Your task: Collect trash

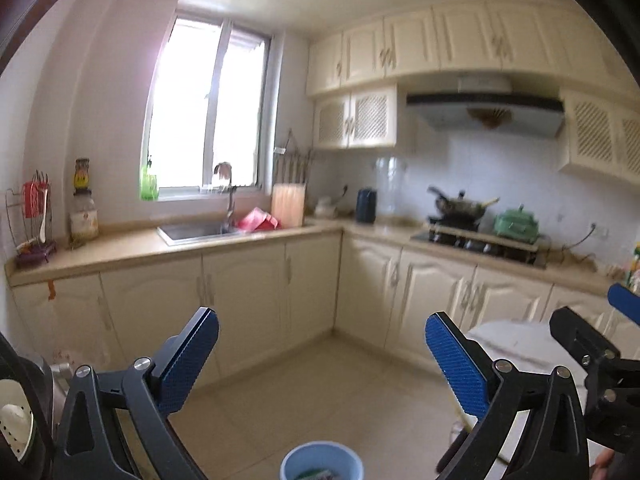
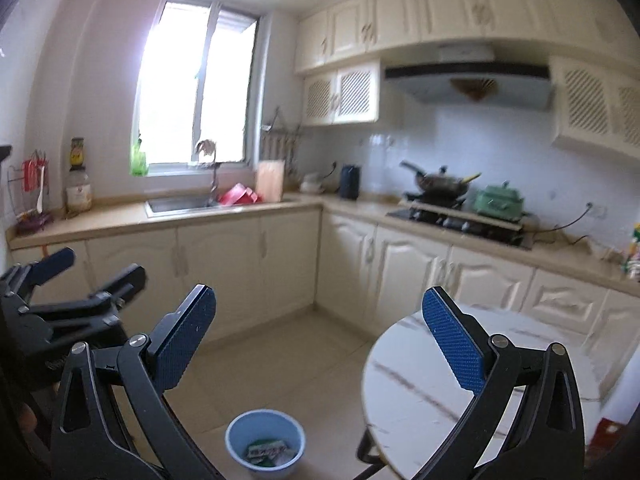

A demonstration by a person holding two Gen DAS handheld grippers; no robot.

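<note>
In a cream kitchen, round marble table [image 2: 420, 392] bare, blue bin [image 2: 265, 442] below, both tongs spread, empty.

I am looking out through two wrist fisheye cameras, each sitting just behind its own fingers and facing nearly level into the kitchen. The left wrist view is looking between its blue fingers [image 1: 192, 356] toward the window [image 1: 208, 108] and sink [image 1: 196, 232], well apart from the counter [image 1: 120, 248]. The right wrist view is facing the same way from just beside it. Both are sharing the window [image 2: 196, 88], sink [image 2: 180, 204], stove [image 2: 460, 216], the blue bin [image 2: 265, 444] on the floor and the round marble table [image 2: 424, 392]. Each is catching the other gripper at its edge.
</note>
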